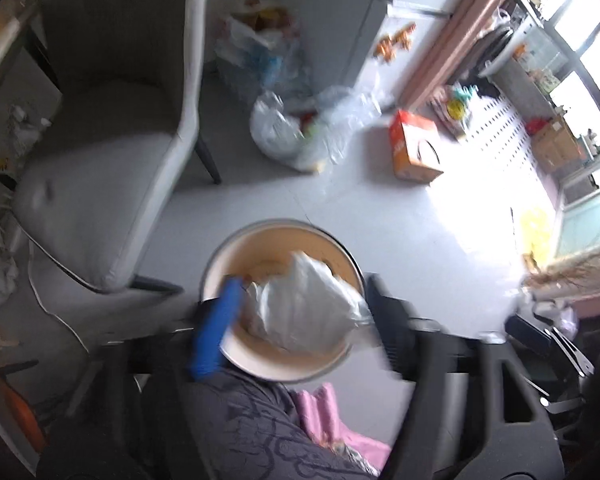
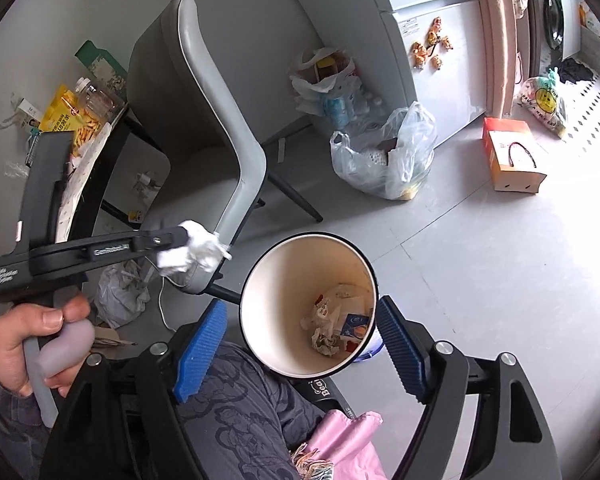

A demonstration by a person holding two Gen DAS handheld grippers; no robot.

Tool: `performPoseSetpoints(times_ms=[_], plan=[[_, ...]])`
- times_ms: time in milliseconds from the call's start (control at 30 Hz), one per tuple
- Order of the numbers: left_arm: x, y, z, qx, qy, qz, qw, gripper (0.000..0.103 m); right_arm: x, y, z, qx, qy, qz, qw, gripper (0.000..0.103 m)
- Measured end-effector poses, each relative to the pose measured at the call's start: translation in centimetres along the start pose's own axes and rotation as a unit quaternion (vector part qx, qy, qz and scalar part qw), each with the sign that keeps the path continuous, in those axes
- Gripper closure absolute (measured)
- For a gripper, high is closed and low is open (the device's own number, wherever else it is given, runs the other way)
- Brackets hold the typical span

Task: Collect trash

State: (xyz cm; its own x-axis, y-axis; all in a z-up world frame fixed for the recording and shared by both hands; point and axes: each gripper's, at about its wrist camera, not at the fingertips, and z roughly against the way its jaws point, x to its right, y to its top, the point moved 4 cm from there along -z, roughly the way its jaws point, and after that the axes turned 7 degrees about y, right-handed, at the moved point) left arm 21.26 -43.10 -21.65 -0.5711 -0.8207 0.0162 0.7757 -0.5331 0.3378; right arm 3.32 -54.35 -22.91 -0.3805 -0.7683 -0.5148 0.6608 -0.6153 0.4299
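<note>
my left tool stands apart around the white crumpled wad over the bin; my right tool gapes empty by the bin.

The left gripper is hanging over a round bin with a cream inside, its fingers standing apart. A crumpled white wad is lying between them over the bin's mouth; whether a pad is touching it is blurred. A grey chair is standing to the left. Farther off, clear plastic bags and an orange box are sitting on the pale floor.
</note>
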Motion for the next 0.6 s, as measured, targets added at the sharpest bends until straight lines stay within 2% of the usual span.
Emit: performPoseSetpoints(times_ms=[133, 200, 367, 467, 600], plan=[[-0.8, 0.1, 1.5, 0.005, -0.003, 0.014, 0.9999, 0.031, 0.1, 0.0, 0.8, 0.008, 0.002, -0.006, 1.000, 0.021], [-1.3, 0.2, 2.7, 0.016, -0.001, 0.016, 0.9997, 0.027, -0.3, 0.0, 1.2, 0.012, 0.002, -0.006, 1.000, 0.019], [-2.9, 0.3, 6.4, 0.048, -0.005, 0.031, 0.9983, 0.009, -1.9, 0.5, 2.3, 0.023, 0.011, 0.008, 1.000, 0.014], [-4.6, -0.2, 9.3, 0.079, -0.004, 0.055, 0.9954, 0.006, -3.2, 0.7, 3.4, 0.035, 0.015, 0.016, 0.999, 0.008], [-6.6, -1.2, 13.5, 0.119, 0.001, 0.076, 0.9900, 0.006, -4.9, 1.1, 5.2, 0.056, 0.030, 0.020, 0.998, 0.008]])
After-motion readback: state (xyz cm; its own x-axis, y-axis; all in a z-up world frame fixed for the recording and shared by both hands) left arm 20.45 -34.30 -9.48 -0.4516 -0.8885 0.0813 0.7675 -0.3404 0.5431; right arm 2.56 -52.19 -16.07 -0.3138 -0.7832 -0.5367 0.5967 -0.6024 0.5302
